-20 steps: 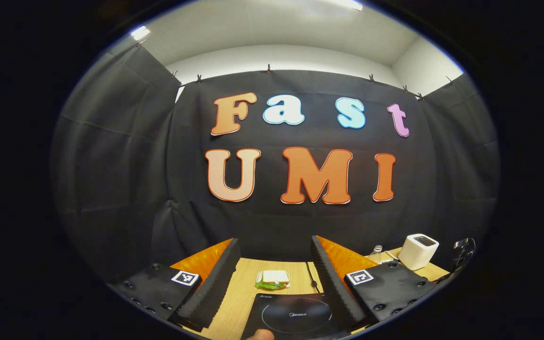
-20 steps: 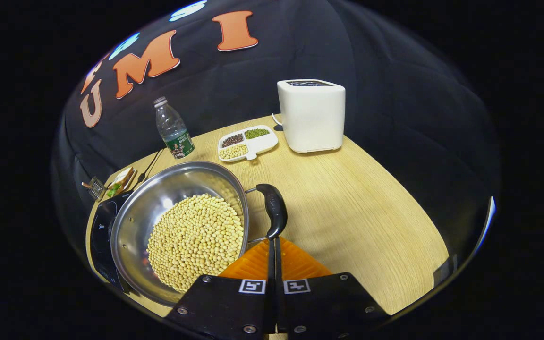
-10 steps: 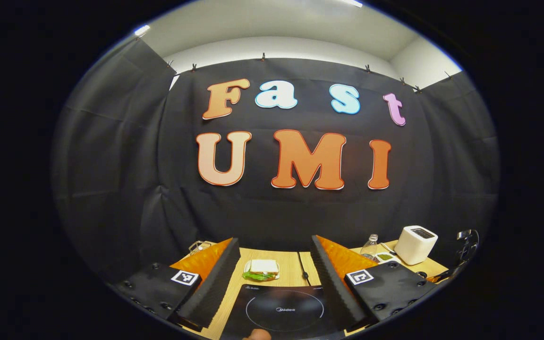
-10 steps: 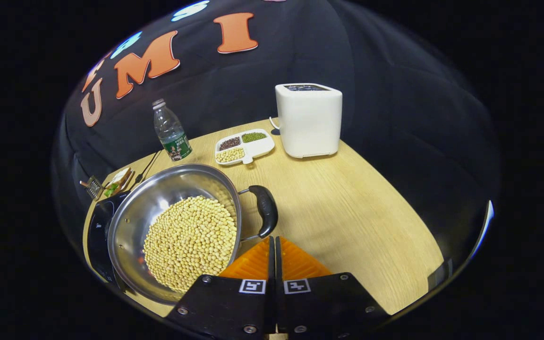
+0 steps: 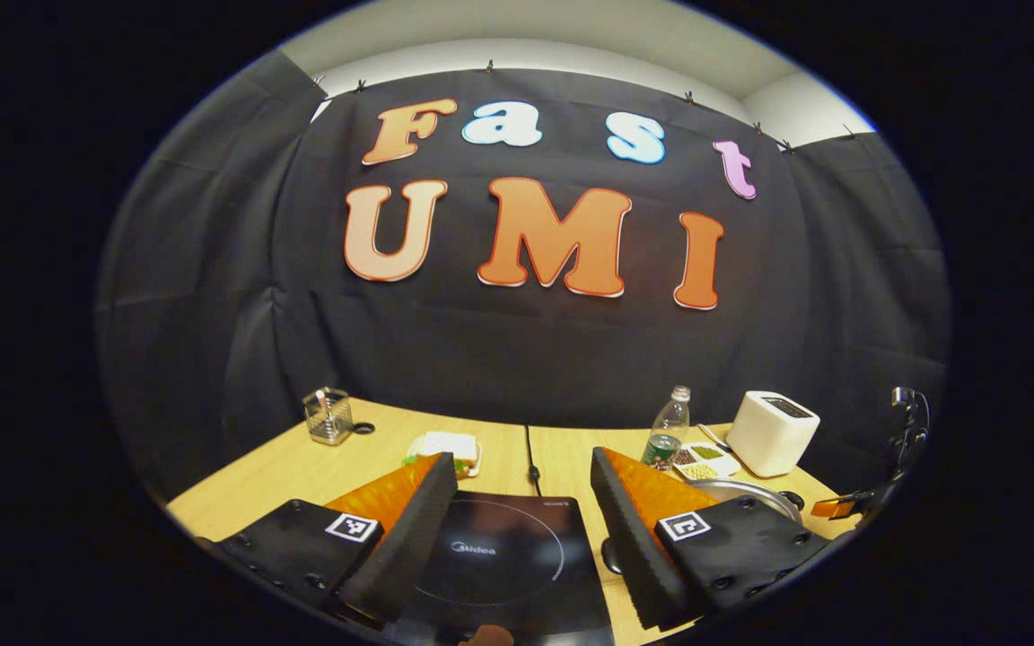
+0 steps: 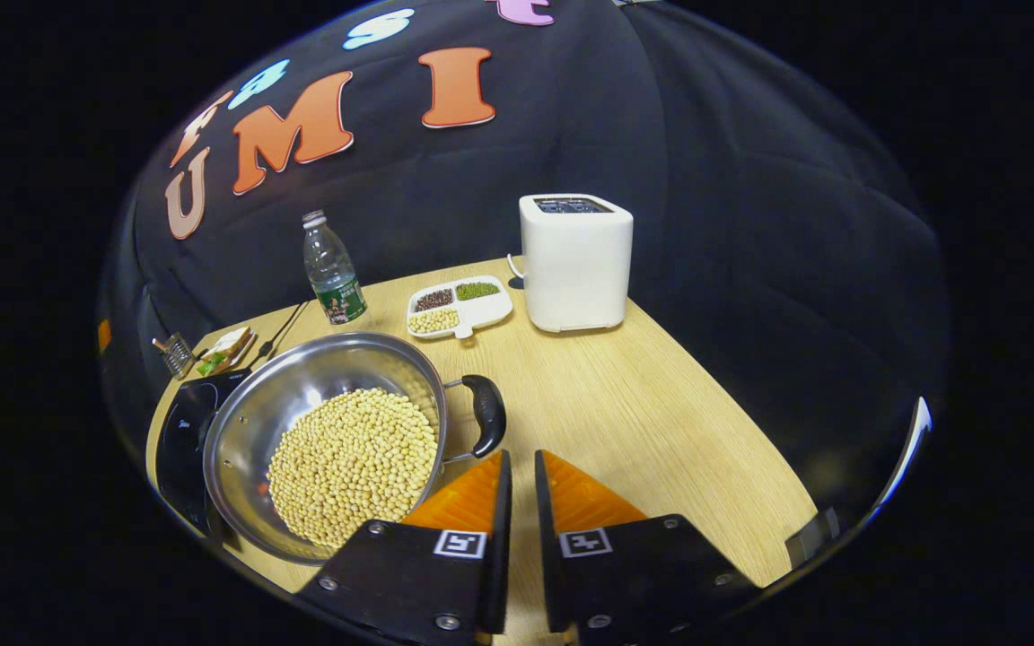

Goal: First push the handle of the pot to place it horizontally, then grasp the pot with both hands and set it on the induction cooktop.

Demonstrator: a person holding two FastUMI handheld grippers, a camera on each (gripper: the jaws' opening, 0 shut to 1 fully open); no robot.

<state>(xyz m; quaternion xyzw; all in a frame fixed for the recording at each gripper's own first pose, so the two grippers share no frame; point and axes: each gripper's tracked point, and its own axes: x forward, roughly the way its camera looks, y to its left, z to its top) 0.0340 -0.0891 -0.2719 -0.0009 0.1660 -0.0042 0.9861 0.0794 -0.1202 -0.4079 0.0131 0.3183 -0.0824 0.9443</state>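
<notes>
Moved: right gripper (image 6: 517, 471) backed off the pot handle (image 6: 486, 414), fingers now slightly parted, holding nothing.
Meaning: push looks finished (my guess); two-handed grasp next.
Left gripper (image 5: 521, 493): wide open, empty, above cooktop (image 5: 499, 556).
Pot (image 6: 328, 440): lower left, overlapping the cooktop's edge.
Nearby: bottle (image 6: 330, 269), toaster (image 6: 575, 260), behind, not blocking.

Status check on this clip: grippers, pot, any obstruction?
Left gripper open above black induction cooktop. Right gripper slightly open, empty, beside black handle. Steel pot of soybeans overlapping cooktop edge. Nothing blocking.
</notes>
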